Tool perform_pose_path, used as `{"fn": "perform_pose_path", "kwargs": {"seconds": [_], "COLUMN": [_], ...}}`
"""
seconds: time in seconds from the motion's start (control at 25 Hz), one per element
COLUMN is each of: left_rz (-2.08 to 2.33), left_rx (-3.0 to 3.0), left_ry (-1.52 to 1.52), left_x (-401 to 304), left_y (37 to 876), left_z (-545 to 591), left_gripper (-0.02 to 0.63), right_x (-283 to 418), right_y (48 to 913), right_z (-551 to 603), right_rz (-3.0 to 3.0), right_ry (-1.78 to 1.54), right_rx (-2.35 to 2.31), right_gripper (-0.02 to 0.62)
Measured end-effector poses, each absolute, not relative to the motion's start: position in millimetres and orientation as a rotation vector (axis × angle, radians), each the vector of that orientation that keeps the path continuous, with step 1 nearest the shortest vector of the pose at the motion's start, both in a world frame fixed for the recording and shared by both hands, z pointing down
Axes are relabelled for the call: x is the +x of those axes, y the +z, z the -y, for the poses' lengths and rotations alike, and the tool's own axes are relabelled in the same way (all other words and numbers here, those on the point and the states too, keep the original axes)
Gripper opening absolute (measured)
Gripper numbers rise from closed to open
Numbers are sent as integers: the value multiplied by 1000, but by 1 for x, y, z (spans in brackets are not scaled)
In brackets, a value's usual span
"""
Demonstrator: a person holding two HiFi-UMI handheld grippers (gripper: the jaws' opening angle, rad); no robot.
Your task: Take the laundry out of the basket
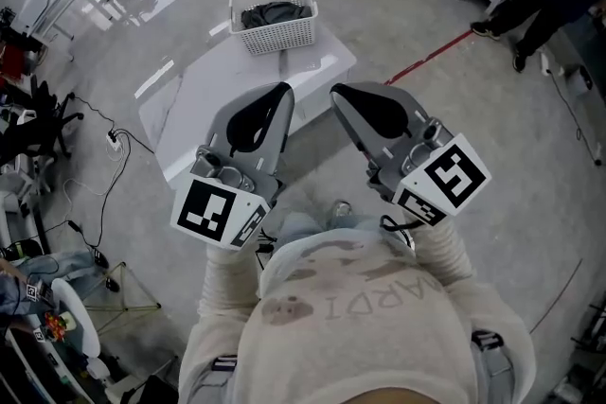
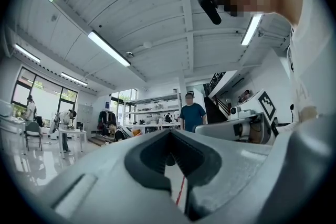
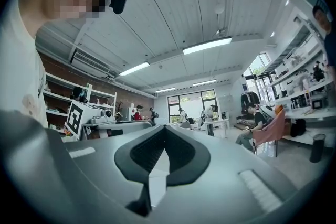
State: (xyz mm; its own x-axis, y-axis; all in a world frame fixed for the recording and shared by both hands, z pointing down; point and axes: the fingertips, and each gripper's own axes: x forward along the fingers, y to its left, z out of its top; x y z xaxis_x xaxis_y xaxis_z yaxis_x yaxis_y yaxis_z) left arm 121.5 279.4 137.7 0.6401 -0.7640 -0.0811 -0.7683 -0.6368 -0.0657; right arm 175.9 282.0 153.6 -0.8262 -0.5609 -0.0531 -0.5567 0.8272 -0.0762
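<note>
Nearest us is our own pale sweater (image 1: pixel 360 326) at 6 o'clock, and just beyond it we hold both tools out level. Our left gripper (image 1: pixel 283 90) has its jaws pressed together with nothing between them. Our right gripper (image 1: pixel 335 93) is likewise closed and empty. Each gripper view shows only the room past the meeting tips. At 12 o'clock, well apart from both tips, the white basket (image 1: pixel 280 35) stands on the far end of the white table (image 1: pixel 218 99). The dark laundry (image 1: pixel 276 13) is heaped inside it, none of it out yet. We judge this to be the approach, before any grasp. Next we need to close the gap to the basket and spread one claw above the heap. Then we dip in over the rim and pinch a fold of cloth firmly enough to lift it clear.
</note>
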Motion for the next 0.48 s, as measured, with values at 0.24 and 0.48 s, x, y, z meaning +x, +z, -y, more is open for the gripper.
{"fn": "perform_pose_path", "kwargs": {"seconds": [0.24, 0.48], "left_rz": [-1330, -1348], "left_rx": [-2757, -2790], "left_ry": [-1, 2], "left_x": [138, 126], "left_y": [149, 163], "left_z": [-245, -205], "left_gripper": [0, 0], "right_x": [194, 190], "right_y": [163, 177], "right_z": [-242, -203], "right_rz": [-2934, -2945], "right_ry": [-133, -141], "right_rx": [-872, -901], "right_gripper": [28, 28]}}
